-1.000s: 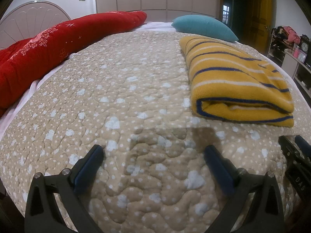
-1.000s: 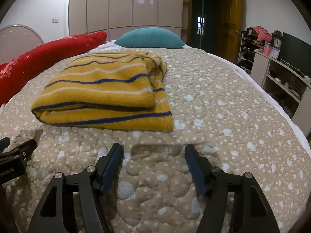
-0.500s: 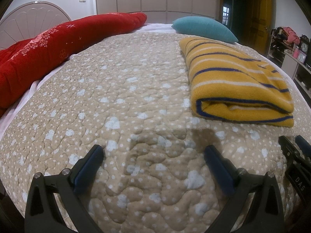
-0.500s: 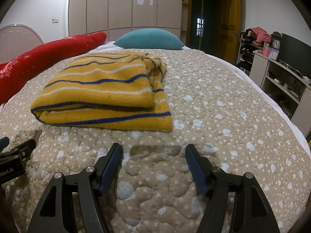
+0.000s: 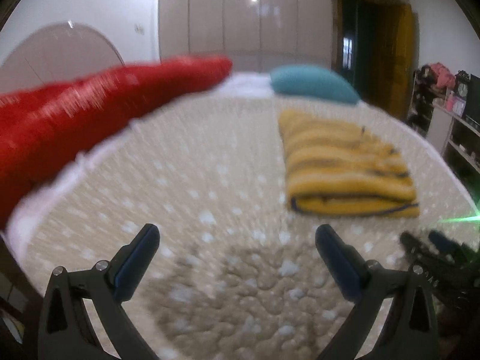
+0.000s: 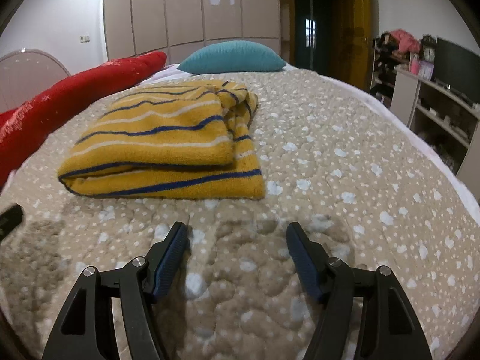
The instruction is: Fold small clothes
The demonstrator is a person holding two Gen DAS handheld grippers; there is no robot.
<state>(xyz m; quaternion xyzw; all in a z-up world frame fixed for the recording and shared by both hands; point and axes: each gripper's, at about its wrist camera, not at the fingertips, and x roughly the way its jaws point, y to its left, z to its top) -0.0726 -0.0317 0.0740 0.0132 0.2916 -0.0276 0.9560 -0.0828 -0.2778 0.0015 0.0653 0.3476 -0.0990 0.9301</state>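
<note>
Yellow striped sweater [image 6: 168, 147] lies folded on the quilted bedspread [image 6: 345, 180], sharp in the right wrist view, smeared in the left. Right gripper [image 6: 237, 234] and left gripper [image 5: 237, 240] both gape wide, empty, short of it.

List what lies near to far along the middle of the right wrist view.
Right hand-held gripper → dotted beige quilt → folded yellow striped sweater → teal pillow → wardrobe doors.

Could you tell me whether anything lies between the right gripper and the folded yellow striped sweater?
Nothing visible does. Only bare quilt lies between the open right gripper and the sweater, which rests just ahead and slightly to its left.
</note>
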